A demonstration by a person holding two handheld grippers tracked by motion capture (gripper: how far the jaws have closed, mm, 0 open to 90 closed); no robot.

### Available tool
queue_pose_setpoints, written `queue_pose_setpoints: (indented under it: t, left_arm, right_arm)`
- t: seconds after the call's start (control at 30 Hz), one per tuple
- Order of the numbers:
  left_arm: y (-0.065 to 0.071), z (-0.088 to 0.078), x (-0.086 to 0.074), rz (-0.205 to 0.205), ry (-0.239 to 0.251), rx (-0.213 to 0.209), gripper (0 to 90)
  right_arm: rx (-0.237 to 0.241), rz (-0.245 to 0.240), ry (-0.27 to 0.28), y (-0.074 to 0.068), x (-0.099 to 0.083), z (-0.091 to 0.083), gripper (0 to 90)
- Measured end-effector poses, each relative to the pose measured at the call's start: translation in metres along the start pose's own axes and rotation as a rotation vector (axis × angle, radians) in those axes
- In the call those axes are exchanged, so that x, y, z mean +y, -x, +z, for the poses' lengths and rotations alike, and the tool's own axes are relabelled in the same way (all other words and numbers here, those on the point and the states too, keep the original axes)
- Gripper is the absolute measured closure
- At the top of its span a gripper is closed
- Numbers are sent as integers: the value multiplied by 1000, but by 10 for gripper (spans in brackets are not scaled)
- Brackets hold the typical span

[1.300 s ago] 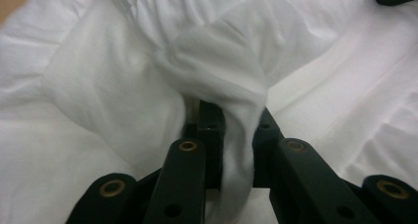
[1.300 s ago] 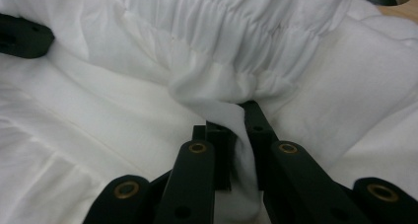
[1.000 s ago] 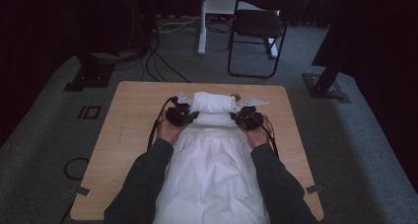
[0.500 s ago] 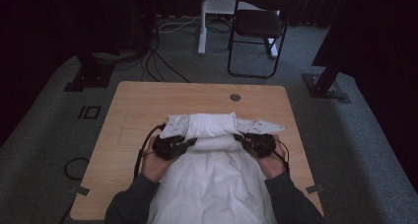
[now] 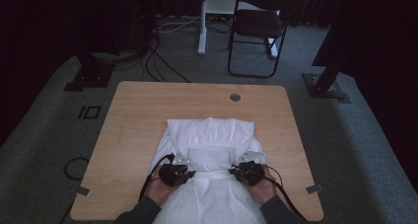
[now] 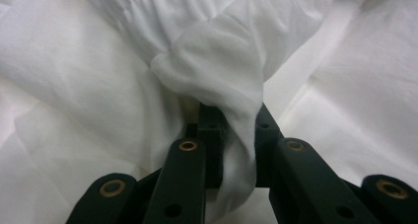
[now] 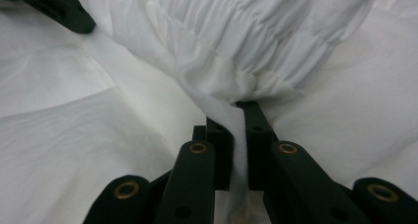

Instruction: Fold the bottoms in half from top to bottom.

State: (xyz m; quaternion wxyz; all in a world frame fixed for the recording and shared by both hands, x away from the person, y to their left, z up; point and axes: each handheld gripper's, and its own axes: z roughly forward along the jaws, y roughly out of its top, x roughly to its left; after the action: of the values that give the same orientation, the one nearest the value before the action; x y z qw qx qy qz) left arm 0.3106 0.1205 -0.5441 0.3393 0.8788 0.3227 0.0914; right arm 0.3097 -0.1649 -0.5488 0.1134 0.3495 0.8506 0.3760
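A white garment (image 5: 209, 132) lies on the wooden table (image 5: 143, 105), its near part hanging over the front edge. Its gathered elastic edge (image 5: 211, 157) is folded back toward me over the cloth. My left gripper (image 5: 181, 163) is shut on the left end of that edge; in the left gripper view a bunched fold of cloth (image 6: 217, 61) runs down between the jaws of the left gripper (image 6: 235, 120). My right gripper (image 5: 243, 163) is shut on the right end. The right gripper view has the ruffled band (image 7: 266, 31) pinched in the right gripper (image 7: 236, 118).
A round grommet hole (image 5: 235, 97) sits near the table's far edge. Beyond the table stand a black folding chair (image 5: 259, 26), a white post (image 5: 202, 21), floor cables (image 5: 157, 56) and two black stand bases (image 5: 86, 78) (image 5: 328, 86). Grey carpet surrounds the table.
Both hands have come back toward me and down, dragging the gathered edge over the garment. The far part of the cloth is now spread flat on the table.
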Motion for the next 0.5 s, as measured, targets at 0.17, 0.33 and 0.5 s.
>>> queue_pose_setpoints:
  t: [0.17, 0.33, 0.5]
  left_arm:
    - [-18, 8, 17, 40, -26, 34, 809]
    - [-48, 19, 35, 27, -33, 30, 806]
    - [-74, 30, 53, 14, -38, 61, 804]
  right_arm:
    - [0, 32, -2, 12, 7, 13, 851]
    - [-45, 44, 0, 27, 25, 29, 850]
    - [-80, 47, -7, 47, 48, 47, 849]
